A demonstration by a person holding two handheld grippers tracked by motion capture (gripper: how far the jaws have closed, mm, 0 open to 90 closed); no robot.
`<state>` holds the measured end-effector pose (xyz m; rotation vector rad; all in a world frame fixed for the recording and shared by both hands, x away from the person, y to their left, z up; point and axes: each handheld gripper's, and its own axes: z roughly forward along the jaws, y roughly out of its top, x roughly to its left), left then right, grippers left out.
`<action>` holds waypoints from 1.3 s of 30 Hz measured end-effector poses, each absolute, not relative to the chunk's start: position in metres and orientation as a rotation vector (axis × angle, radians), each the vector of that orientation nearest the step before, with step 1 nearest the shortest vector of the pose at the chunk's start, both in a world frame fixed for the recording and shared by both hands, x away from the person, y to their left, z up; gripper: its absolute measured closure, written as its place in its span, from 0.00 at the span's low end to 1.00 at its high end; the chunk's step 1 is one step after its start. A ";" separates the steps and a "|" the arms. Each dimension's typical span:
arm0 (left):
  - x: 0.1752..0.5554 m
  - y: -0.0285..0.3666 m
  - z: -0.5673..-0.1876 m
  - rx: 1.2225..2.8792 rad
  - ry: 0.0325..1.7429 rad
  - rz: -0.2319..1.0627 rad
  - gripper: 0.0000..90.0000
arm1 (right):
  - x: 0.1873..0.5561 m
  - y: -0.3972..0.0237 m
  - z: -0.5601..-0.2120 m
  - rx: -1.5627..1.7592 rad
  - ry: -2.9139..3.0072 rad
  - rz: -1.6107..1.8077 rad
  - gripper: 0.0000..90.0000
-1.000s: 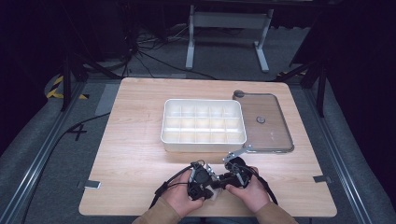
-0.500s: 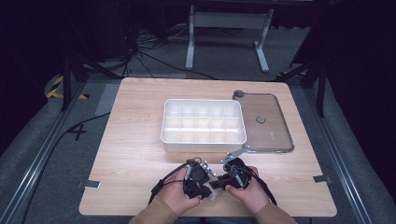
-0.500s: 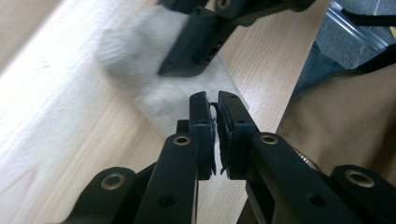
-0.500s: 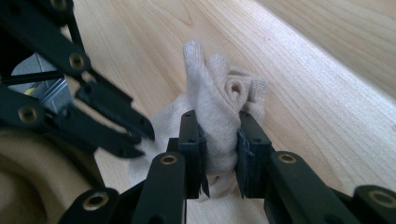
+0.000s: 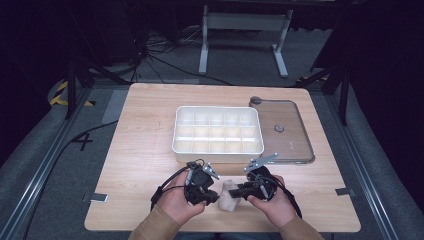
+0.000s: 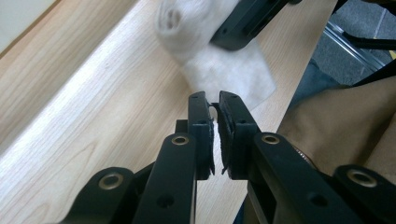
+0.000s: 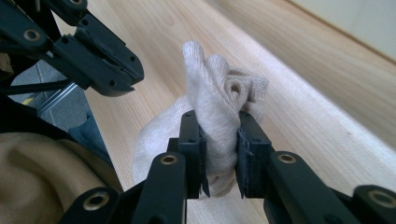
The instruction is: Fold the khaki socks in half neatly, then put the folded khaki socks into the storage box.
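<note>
A rolled beige sock (image 5: 230, 195) hangs just over the wooden table (image 5: 150, 150), near its front edge and between my two hands. My right gripper (image 5: 240, 190) is shut on it; its jaws have just been closing, and in the right gripper view (image 7: 218, 122) the pads squeeze the sock (image 7: 219, 88) at its middle. My left gripper (image 5: 212, 196) sits just left of the sock. Its jaws have just been opening and stand a narrow slit apart in the left gripper view (image 6: 212, 100), with the sock (image 6: 229, 70) lying ahead of them, outside the pads.
A white tray (image 5: 218, 149) with several empty compartments stands behind the hands at mid-table. A clear lid (image 5: 295, 140) with a grey knob lies to its right. Tan sleeves (image 5: 160, 225) come in over the front edge.
Both hands have risen a little. The left gripper has let go of the sock and drawn slightly left. The right gripper has tightened on the sock and keeps it.
</note>
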<state>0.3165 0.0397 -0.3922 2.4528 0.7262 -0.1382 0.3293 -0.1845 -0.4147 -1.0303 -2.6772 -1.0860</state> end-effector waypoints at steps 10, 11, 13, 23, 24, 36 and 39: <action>0.319 0.054 -0.381 2.436 0.749 -0.108 0.92 | 0.328 -0.195 -0.399 -1.054 -2.675 -1.170 0.83; 0.319 0.055 -0.381 2.430 0.757 -0.106 0.92 | 0.328 -0.197 -0.398 -1.053 -2.673 -1.181 0.83; 0.320 0.058 -0.379 2.428 0.762 -0.106 0.92 | 0.329 -0.198 -0.397 -1.061 -2.677 -1.180 0.83; 0.323 0.069 -0.372 2.409 0.783 -0.085 0.91 | 0.329 -0.213 -0.385 -1.106 -2.674 -1.284 0.83; 0.323 0.071 -0.372 2.405 0.790 -0.083 0.91 | 0.329 -0.216 -0.383 -1.116 -2.668 -1.297 0.83; 0.326 0.078 -0.370 2.403 0.807 -0.083 0.91 | 0.333 -0.233 -0.377 -1.179 -2.653 -1.354 0.83; 0.327 0.079 -0.369 2.403 0.811 -0.085 0.91 | 0.334 -0.236 -0.375 -1.192 -2.652 -1.364 0.83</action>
